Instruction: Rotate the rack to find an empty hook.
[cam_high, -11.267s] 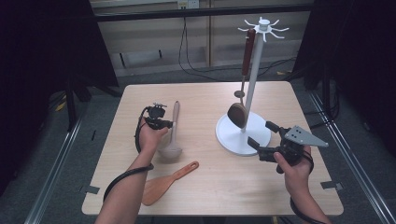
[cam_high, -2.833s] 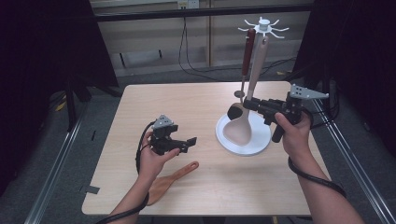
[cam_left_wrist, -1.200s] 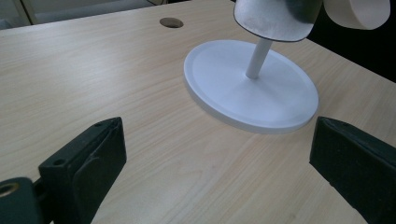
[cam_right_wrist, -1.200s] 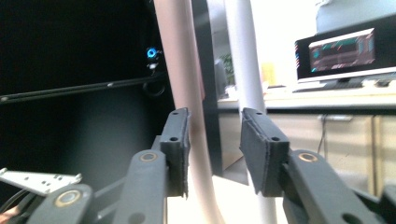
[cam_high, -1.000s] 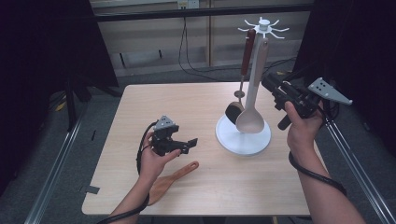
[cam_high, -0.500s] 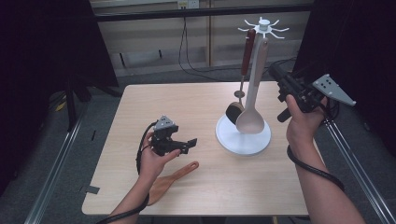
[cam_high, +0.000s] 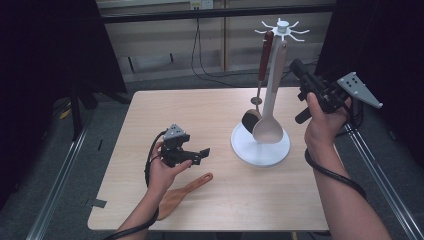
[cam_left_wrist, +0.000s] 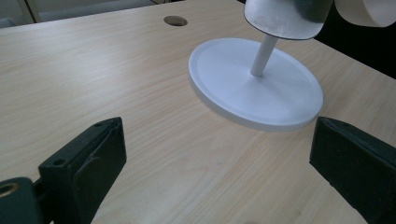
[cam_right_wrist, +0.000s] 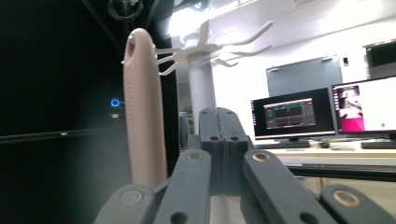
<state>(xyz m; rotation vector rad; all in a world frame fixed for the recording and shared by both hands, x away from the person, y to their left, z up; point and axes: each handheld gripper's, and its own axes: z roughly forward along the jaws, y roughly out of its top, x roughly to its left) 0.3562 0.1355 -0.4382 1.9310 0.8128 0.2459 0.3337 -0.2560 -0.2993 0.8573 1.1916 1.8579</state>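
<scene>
Pale spoon (cam_high: 270, 111) hangs from a hook at the top of the white rack (cam_high: 283, 30), bowl low over the rack's round base (cam_high: 260, 150).
Right claw (cam_high: 296, 67) is level with the spoon's upper handle, just right of the rack post, jaws pressed together with nothing between them; the spoon handle (cam_right_wrist: 144, 112) stands just left of the jaws in the right gripper view, apart from them. A dark ladle with a red-brown handle (cam_high: 263, 55) hangs on the rack's left side, just beside the spoon. Left claw (cam_high: 199, 156) sits above the tabletop (cam_high: 200, 110) left of the rack base, jaws wide apart and empty, pointed at the base (cam_left_wrist: 256, 88). An orange-brown spatula (cam_high: 185, 192) lies flat on the tabletop, front-left of the rack, near the left hand.
</scene>
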